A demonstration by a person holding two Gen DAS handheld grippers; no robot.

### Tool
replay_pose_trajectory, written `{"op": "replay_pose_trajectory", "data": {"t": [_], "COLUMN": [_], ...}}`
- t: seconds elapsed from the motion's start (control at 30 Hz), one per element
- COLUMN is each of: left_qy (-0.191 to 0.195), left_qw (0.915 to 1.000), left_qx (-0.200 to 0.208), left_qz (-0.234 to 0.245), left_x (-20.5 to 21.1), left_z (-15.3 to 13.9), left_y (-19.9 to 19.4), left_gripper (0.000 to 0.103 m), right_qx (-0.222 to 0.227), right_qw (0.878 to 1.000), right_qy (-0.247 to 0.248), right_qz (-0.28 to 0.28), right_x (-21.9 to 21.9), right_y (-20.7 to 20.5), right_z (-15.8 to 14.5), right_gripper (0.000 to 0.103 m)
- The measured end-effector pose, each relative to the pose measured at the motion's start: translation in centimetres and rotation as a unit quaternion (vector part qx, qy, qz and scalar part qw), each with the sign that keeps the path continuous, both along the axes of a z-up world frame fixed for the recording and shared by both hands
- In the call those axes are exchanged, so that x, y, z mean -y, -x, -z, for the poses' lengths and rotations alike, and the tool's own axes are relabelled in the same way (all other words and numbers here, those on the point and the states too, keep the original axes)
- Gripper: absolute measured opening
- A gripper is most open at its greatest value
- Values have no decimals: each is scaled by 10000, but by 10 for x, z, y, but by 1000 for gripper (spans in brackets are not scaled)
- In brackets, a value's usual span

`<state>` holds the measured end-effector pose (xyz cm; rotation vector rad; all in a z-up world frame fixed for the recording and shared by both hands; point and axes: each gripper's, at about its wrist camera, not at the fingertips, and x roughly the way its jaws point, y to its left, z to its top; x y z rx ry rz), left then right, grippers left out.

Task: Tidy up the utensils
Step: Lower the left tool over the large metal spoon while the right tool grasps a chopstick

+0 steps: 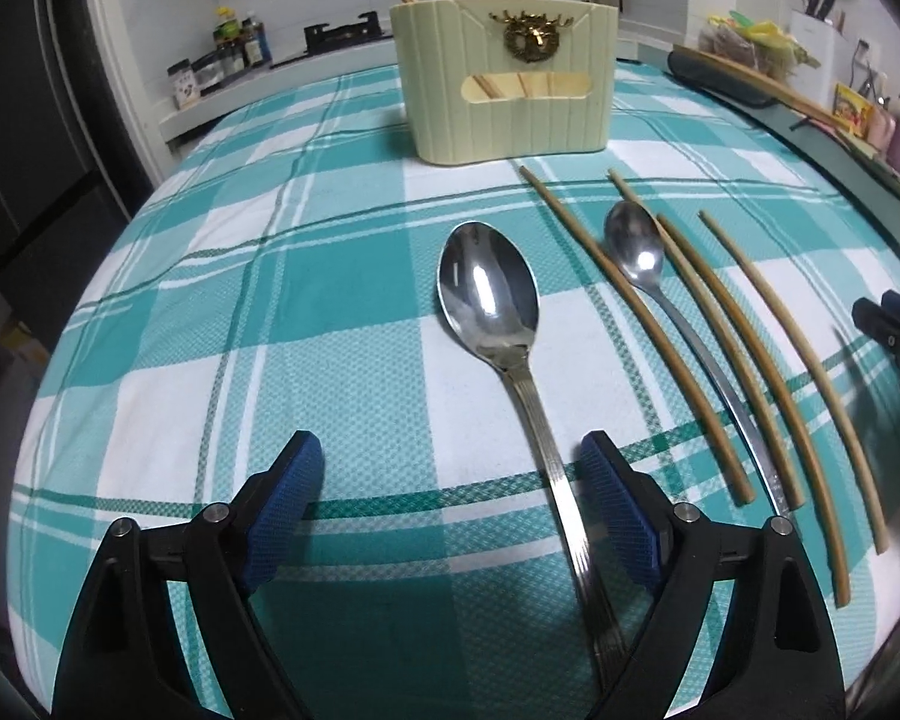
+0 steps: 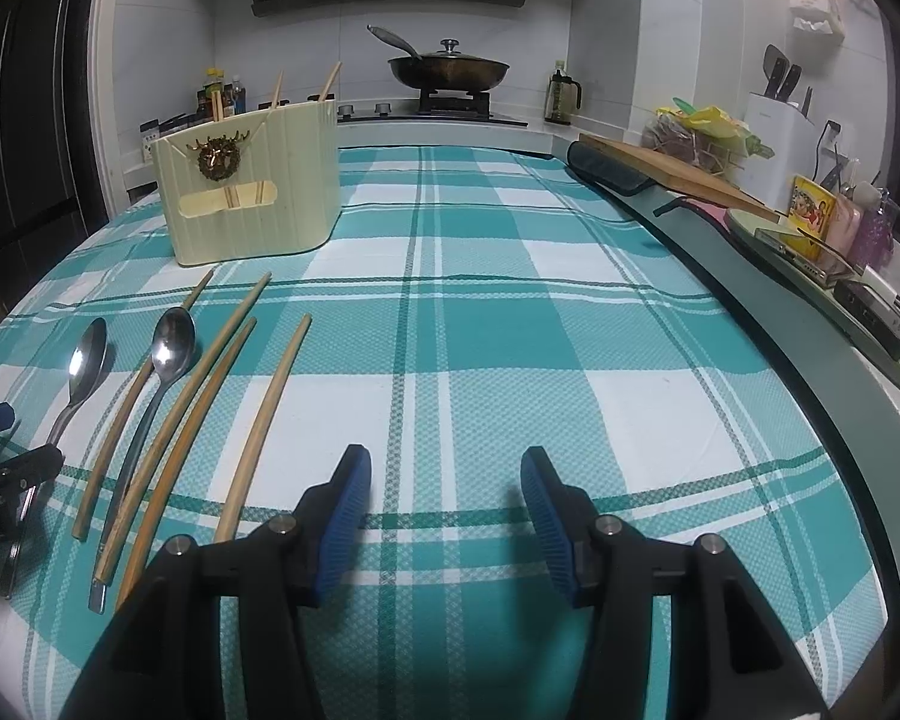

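Note:
A cream utensil holder (image 1: 510, 78) with a gold deer badge stands at the far side of the teal checked cloth (image 1: 240, 312); several chopsticks stand in it. A large steel spoon (image 1: 498, 312) lies in front of my left gripper (image 1: 450, 468), which is open; the spoon's handle runs between the fingers, close to the right one. A smaller spoon (image 1: 636, 246) and several bamboo chopsticks (image 1: 750, 354) lie to the right. My right gripper (image 2: 447, 480) is open and empty over bare cloth, right of the chopsticks (image 2: 264, 414). The holder (image 2: 246, 180) shows far left there.
A stove with a lidded wok (image 2: 447, 69) and condiment bottles (image 2: 219, 93) sit behind the table. A cutting board (image 2: 672, 171), knife block (image 2: 777, 111) and clutter line the counter on the right. The table edge (image 2: 810, 372) curves along the right.

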<state>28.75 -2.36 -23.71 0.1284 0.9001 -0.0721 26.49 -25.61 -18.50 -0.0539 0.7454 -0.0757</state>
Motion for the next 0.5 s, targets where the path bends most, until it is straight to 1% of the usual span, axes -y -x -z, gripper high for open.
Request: {"op": "replay_pose_trajectory", "data": {"t": [0.13,0.2,0.27,0.3,0.4,0.43,0.5], "left_qy": [187,265,302,283,207,183,162], "left_qw": [9997,9994,9992,9993,9995,9996,9996], "left_qx": [-95,-127,-136,-123,-80,-69,-67], "left_qz": [-137,-205,-224,-226,-218,-210,-200], "left_x": [-12,-17,-18,-18,-16,-16,-15], "left_z": [2,3,4,4,3,3,3], "left_y": [-1,-1,-1,0,1,2,2], "left_gripper": [92,92,92,92,92,92,92], "right_qx": [-39,-53,-102,-161,-374,-462,-682], "right_qw": [9999,9996,9982,9968,9886,9865,9841], "right_qy": [-104,-226,-428,-555,-1138,-1196,-1119], "right_qz": [-90,-182,-401,-559,-911,-1017,-1198], "right_x": [1,2,2,1,-9,-16,-31], "right_y": [-1,-1,-3,-4,-3,-3,-3], "right_z": [1,1,1,0,-4,-5,-4], "right_gripper": [53,53,53,53,53,53,53]}}
